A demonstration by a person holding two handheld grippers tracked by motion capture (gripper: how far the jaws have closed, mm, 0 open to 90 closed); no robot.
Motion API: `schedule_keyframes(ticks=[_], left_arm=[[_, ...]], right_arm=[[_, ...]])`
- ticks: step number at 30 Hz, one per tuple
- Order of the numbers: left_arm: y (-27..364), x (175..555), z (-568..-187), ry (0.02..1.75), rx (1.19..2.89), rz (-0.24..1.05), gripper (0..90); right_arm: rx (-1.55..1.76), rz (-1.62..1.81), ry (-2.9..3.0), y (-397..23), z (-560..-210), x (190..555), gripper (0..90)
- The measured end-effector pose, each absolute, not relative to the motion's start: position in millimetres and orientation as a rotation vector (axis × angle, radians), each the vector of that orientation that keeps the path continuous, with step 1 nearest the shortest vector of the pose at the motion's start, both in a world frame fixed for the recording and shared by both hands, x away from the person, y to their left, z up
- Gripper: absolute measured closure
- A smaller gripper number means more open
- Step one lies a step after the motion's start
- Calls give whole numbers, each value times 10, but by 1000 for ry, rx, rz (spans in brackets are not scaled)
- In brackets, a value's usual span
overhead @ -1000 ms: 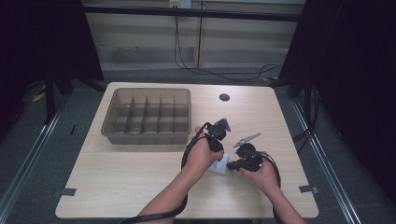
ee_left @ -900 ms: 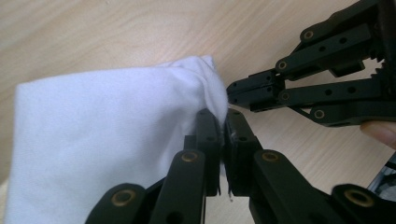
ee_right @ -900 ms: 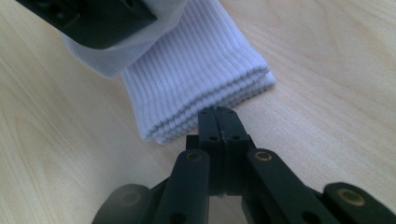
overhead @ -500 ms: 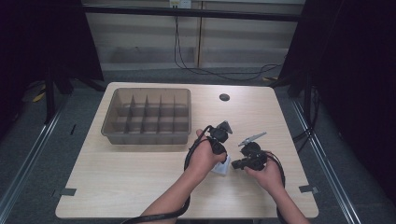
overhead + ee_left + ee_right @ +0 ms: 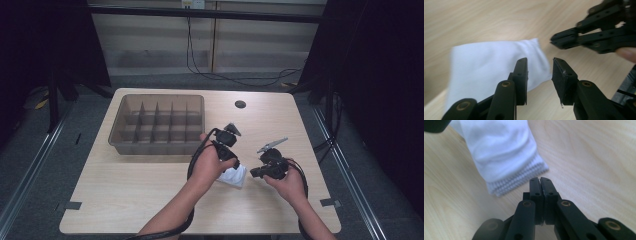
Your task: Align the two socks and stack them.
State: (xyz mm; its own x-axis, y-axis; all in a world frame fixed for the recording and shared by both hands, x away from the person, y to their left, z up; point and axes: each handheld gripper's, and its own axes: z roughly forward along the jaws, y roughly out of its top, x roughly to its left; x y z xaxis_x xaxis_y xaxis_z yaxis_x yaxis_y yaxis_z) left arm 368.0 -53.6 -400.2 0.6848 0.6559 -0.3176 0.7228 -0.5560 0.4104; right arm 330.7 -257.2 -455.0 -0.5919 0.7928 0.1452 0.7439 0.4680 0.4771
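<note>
A folded white sock [image 5: 234,175] lies on the counter [image 5: 125,190]. Left tongs [image 5: 539,72] hover spread over it; right tongs [image 5: 540,182], pressed together beside its cuff, could nudge it away.

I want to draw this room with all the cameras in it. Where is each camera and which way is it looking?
High view: above the person's side, looking forward and down at the table, tray, both forearms, left tool, right tool.
Left gripper view: on the left tool, looking past open jaws at the white cloth and right tool.
Right gripper view: on the right tool, jaws shut, facing the cloth's ribbed edge.
All share the cloth.
</note>
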Motion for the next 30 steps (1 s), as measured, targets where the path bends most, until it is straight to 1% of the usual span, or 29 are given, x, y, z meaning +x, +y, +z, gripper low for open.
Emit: schedule_keyframes(ticks=[7, 13, 14, 19, 25, 27, 30], left_arm=[[-139, 3729, -4084, 1131, 2379, -124, 660], [76, 3746, -4201, 1169, 2388, -119, 672], [97, 3745, -4221, 1178, 2386, -121, 680], [185, 3738, -4313, 1194, 2397, -111, 670], [210, 3740, -4466, 1211, 2420, -105, 660], [204, 3742, -4516, 1217, 2415, -120, 659], [178, 3741, -4566, 1227, 2425, -111, 657]], right_arm=[[1317, 797, 2617, -2372, -4350, 3358, 846], [1288, 811, 2647, -2195, -4367, 3390, 799], [1284, 805, 2654, -2148, -4388, 3394, 776], [1275, 810, 2654, -2087, -4419, 3407, 743], [1269, 760, 2669, -2039, -4502, 3427, 745], [1257, 729, 2681, -2021, -4549, 3426, 753], [1244, 705, 2694, -2003, -4604, 3425, 797]])
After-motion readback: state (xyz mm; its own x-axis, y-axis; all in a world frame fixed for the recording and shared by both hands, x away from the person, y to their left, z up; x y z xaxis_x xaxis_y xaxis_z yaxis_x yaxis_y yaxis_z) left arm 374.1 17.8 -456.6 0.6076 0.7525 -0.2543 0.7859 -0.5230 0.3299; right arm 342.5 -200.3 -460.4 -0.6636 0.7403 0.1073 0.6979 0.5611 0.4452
